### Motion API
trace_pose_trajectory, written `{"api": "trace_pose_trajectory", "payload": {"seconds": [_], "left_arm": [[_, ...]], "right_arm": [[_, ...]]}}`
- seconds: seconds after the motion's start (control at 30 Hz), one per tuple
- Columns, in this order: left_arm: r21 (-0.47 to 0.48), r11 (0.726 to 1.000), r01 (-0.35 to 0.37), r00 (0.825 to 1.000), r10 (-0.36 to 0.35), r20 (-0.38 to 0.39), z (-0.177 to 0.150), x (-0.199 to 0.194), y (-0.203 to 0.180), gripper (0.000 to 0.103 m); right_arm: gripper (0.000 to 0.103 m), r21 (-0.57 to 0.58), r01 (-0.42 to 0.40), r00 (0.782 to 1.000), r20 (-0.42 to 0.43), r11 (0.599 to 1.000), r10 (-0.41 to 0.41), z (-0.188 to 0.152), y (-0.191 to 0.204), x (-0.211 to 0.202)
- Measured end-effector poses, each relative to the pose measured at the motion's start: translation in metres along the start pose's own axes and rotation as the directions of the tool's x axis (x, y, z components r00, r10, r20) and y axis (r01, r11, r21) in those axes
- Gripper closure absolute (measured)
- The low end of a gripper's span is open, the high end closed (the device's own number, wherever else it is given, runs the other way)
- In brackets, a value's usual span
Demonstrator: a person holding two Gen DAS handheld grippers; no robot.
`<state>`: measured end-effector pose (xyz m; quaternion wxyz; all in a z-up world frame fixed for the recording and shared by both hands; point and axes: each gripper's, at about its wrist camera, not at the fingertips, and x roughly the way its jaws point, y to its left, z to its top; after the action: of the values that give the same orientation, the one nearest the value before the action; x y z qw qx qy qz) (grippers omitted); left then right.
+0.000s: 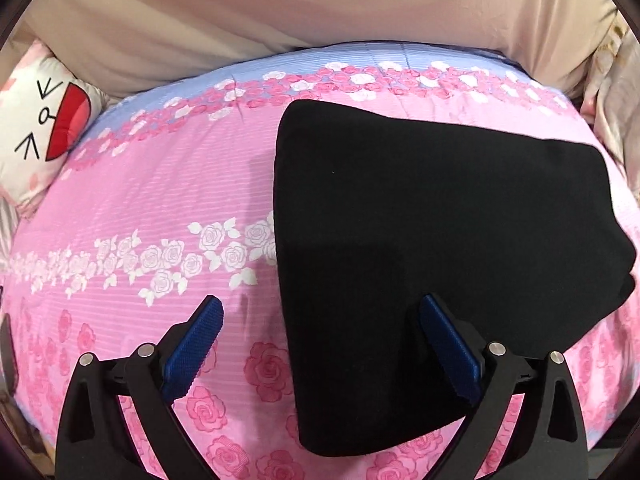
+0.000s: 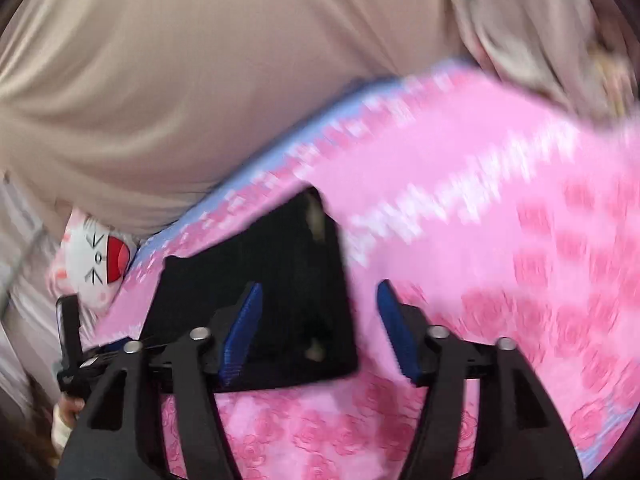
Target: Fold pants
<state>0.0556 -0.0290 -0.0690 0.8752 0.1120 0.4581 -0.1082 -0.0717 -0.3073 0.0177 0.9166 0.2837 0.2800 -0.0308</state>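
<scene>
Pants (image 1: 440, 260) on bedspread (image 1: 160, 184), pillow (image 1: 40, 128) left.

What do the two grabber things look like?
Both look the same. The left gripper has black plastic arms shaped like wishbones with cut-out holes, round silver bolts at the joints, and blue bumpy pads on the insides of the jaws. The right gripper has the same black arms, silver bolts and blue ridged pads. No cables or writing show.

Pants (image 2: 256, 280) folded on bedspread (image 2: 500, 248) — jaws apart.
</scene>
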Motion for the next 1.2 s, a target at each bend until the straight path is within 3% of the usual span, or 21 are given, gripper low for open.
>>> {"api": "trace_pose_trajectory", "payload": {"seconds": [0.07, 0.17, 0.27, 0.3, 0.33, 0.4, 0.5, 0.63, 0.9, 0.93, 1.0, 1.03, 1.13, 1.2], "left_arm": [[0.014, 0.999, -0.035, 0.999, 0.035, 0.016, -0.002, 0.000, -0.006, 0.006], [0.050, 0.994, -0.093, 0.995, 0.091, 0.051, -0.004, -0.003, -0.016, 0.006], [0.077, 0.988, -0.130, 0.989, 0.124, 0.074, -0.006, -0.004, -0.022, 0.005], [0.080, 0.988, -0.135, 0.989, 0.129, 0.075, -0.006, -0.004, -0.021, 0.005], [0.079, 0.988, -0.131, 0.989, 0.125, 0.076, -0.006, -0.004, -0.021, 0.005], [0.065, 0.990, -0.122, 0.990, 0.118, 0.072, -0.006, -0.003, -0.018, 0.005], [0.058, 0.990, -0.125, 0.990, 0.121, 0.067, -0.005, -0.002, -0.020, 0.005], [0.054, 0.990, -0.130, 0.989, 0.126, 0.071, -0.006, -0.002, -0.021, 0.005], [0.052, 0.989, -0.140, 0.988, 0.136, 0.077, -0.007, -0.003, -0.021, 0.005], [0.052, 0.989, -0.140, 0.988, 0.136, 0.077, -0.007, -0.003, -0.021, 0.005], [0.032, 0.994, -0.105, 0.991, 0.101, 0.088, -0.007, -0.010, -0.015, 0.006], [0.010, 0.997, -0.071, 0.994, 0.069, 0.090, -0.007, -0.013, -0.010, 0.006], [-0.120, 0.980, 0.159, 0.987, -0.156, 0.038, -0.009, -0.016, 0.020, 0.006], [-0.231, 0.931, 0.282, 0.953, -0.300, -0.048, -0.011, 0.002, 0.040, 0.006]], "right_arm": [[0.077, -0.109, 0.022, 1.000, 0.004, 0.994, -0.021, 0.001, 0.033, 0.011], [0.080, -0.231, 0.070, 0.996, -0.034, 0.970, -0.080, -0.005, 0.072, 0.049], [0.080, -0.243, 0.180, 0.972, -0.106, 0.953, -0.211, -0.017, 0.053, 0.092], [0.083, -0.233, 0.188, 0.966, -0.129, 0.954, -0.222, -0.020, 0.045, 0.101], [0.086, -0.207, 0.162, 0.974, -0.122, 0.965, -0.190, -0.025, 0.033, 0.105], [0.088, -0.185, 0.159, 0.973, -0.136, 0.970, -0.186, -0.022, 0.035, 0.095], [0.084, -0.208, 0.156, 0.981, -0.079, 0.966, -0.176, -0.014, 0.054, 0.068], [0.088, -0.246, 0.225, 0.950, -0.158, 0.943, -0.268, -0.029, 0.037, 0.091], [0.083, -0.142, 0.191, 0.968, -0.139, 0.971, -0.211, -0.022, 0.035, 0.063], [0.081, -0.127, 0.190, 0.969, -0.137, 0.974, -0.207, -0.020, 0.036, 0.059], [0.057, -0.078, 0.182, 0.973, -0.131, 0.980, -0.191, -0.018, 0.025, 0.050], [0.022, -0.042, 0.180, 0.975, -0.126, 0.983, -0.184, -0.017, 0.017, 0.042], [0.018, -0.005, 0.144, 0.979, -0.143, 0.990, -0.143, -0.015, -0.004, 0.030], [0.018, 0.054, 0.093, 0.982, -0.169, 0.994, -0.082, -0.015, -0.021, 0.031]]}}
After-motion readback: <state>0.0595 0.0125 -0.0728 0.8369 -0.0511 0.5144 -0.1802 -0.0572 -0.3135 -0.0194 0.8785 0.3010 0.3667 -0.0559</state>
